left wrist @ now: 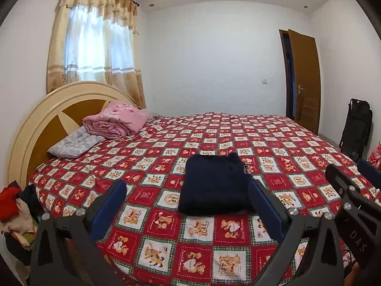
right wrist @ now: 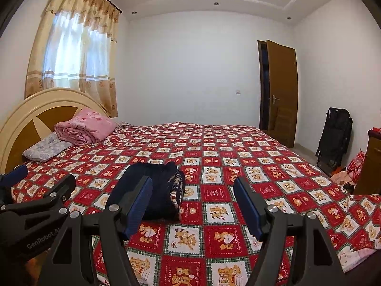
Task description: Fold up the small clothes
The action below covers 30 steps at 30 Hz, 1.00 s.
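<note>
Bedspread (left wrist: 214, 238) fills the near ground, red w/ teddy-bear squares, running flat right up under both tools. Left gripper (left wrist: 188, 205) hangs low over the bed's near edge, blue fingers (left wrist: 109, 205) spread wide, nothing btwn them. Right gripper (right wrist: 193, 205) sits just beside it, fingers (right wrist: 247, 207) likewise parted, holding nothing. Each tool shows at the edge of the other's view, so they're close together, side by side.

Just past the fingertips: navy folded garment (left wrist: 214, 183), lying flat on the bedspread near the bed's front-middle. In the left wrist view it's a neat squarish block, slightly longer going away from the cam than across. In the right wrist view it's behind that gripper's left finger, and the stacked fold edges (right wrist: 177, 190) w/ a patterned trim face right. Neither gripper touches it.

Around the garment the cover has nothing else on it: open bedspread to the right and beyond, to the far edge. Off the left side, a heap of clothes (left wrist: 14, 212) beside the bed.

Farther back left, lilac pillow (left wrist: 73, 145) w/ pink quilt (left wrist: 116, 121) folded on it, against the cream-and-brown headboard (left wrist: 47, 116). Behind that, curtained window (left wrist: 95, 45). Far right: brown door (right wrist: 282, 93) ajar, black folded cart (right wrist: 335, 135) leaning on the wall, wooden cabinet (right wrist: 371, 166) at frame edge.
</note>
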Tool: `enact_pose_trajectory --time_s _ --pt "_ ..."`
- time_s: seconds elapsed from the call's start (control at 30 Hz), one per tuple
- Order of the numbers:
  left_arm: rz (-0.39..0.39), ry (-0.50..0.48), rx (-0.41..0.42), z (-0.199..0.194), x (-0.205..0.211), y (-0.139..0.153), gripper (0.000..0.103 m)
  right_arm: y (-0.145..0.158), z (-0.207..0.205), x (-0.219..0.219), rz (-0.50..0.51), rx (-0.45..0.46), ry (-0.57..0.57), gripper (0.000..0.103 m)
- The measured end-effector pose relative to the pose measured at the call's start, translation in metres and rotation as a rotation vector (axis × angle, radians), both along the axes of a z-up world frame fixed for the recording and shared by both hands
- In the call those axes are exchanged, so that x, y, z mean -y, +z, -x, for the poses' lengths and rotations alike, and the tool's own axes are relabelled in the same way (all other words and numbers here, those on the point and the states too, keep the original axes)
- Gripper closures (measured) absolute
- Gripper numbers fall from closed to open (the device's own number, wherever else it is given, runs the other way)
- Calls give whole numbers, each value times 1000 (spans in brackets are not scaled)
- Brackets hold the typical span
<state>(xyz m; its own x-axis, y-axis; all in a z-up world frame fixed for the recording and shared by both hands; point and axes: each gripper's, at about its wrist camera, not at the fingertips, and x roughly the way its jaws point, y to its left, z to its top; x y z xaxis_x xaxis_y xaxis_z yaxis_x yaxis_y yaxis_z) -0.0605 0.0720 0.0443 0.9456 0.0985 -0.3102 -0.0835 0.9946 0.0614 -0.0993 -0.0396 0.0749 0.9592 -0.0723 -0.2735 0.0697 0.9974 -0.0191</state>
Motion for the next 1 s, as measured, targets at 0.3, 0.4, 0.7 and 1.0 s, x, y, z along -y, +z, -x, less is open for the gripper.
enact_pose_trajectory --time_s 0.3,0.4,0.7,1.0 --pt "1 -2 -9 -2 -3 -1 0 -1 1 -1 -8 8 3 31" --pt "1 -1 -13 -2 -2 -2 0 -1 1 -1 -10 11 3 31" --pt "3 -1 -16 -1 -1 -3 0 -2 2 -2 -12 6 3 31" --pt "6 -2 -26 -1 -1 -7 0 -2 2 -2 -13 5 2 31"
